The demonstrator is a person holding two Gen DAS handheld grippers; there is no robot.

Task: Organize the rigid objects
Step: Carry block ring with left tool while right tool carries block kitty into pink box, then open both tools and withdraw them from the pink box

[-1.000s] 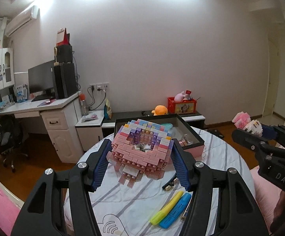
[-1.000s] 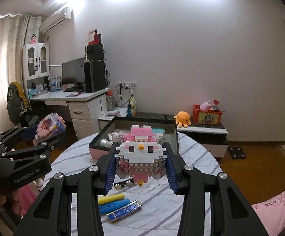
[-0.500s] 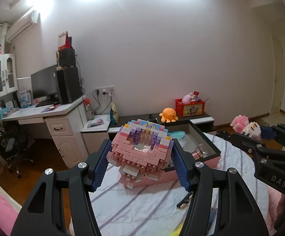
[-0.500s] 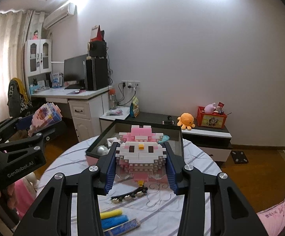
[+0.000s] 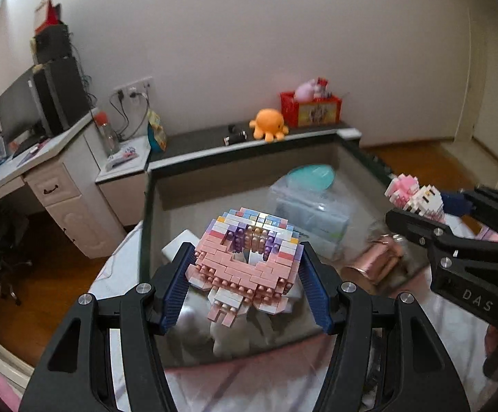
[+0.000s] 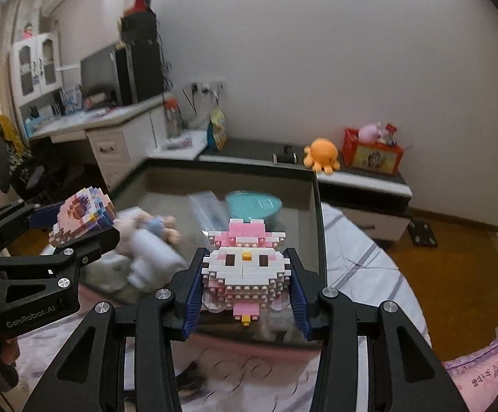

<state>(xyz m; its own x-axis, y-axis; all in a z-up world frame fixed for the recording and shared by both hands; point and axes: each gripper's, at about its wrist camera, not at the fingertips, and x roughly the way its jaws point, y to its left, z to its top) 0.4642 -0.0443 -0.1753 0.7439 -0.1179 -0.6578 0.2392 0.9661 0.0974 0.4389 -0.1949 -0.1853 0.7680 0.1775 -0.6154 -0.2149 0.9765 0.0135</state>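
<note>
Left gripper (image 5: 247, 286) fingers clamp pastel block figure (image 5: 249, 261); right gripper (image 6: 245, 292) fingers clamp white-pink block figure (image 6: 245, 267). Both figures held above open dark-rimmed box (image 5: 249, 166) on tabletop (image 6: 362, 261), over blurred items inside.

Motion blur smears the pale items in the box (image 6: 319, 240), and the copper can (image 5: 375, 264) too.
</note>
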